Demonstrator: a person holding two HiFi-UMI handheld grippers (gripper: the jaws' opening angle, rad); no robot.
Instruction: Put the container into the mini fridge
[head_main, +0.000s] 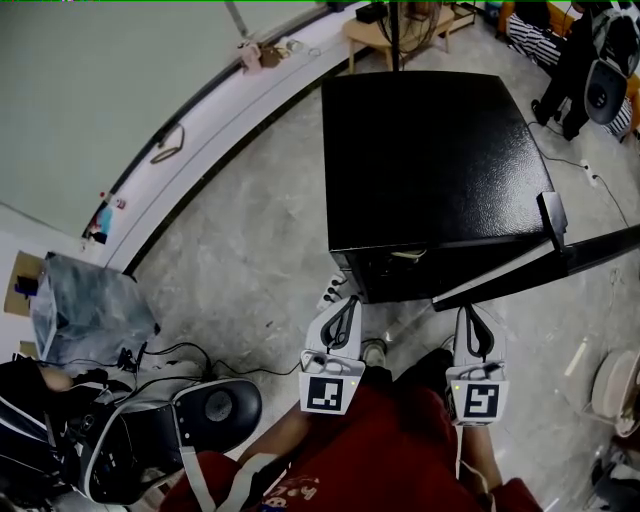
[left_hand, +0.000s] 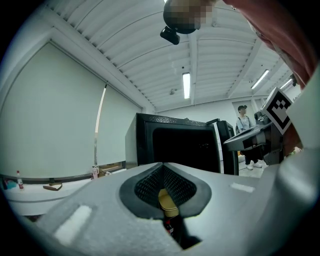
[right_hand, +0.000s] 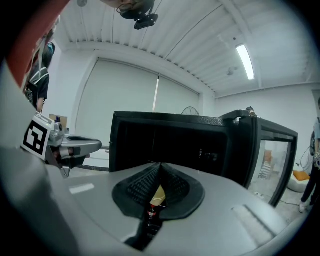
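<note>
The black mini fridge (head_main: 430, 160) stands on the floor in front of me, its door (head_main: 540, 265) swung open to the right. Its inside (left_hand: 180, 147) looks dark in both gripper views, and no container shows in any view. My left gripper (head_main: 338, 300) hangs low before the fridge's front left corner, jaws closed tip to tip with nothing between them. My right gripper (head_main: 470, 312) is beside it, under the open door's edge, also shut and empty. From the right gripper view the fridge opening (right_hand: 170, 140) lies straight ahead and the left gripper (right_hand: 65, 147) shows at left.
A grey bag (head_main: 85, 305) and a black-and-white pack (head_main: 150, 430) with cables lie on the floor at lower left. A white ledge (head_main: 230, 110) runs along the wall. A wooden table (head_main: 385, 35) stands behind the fridge, and a person (head_main: 575, 60) stands at top right.
</note>
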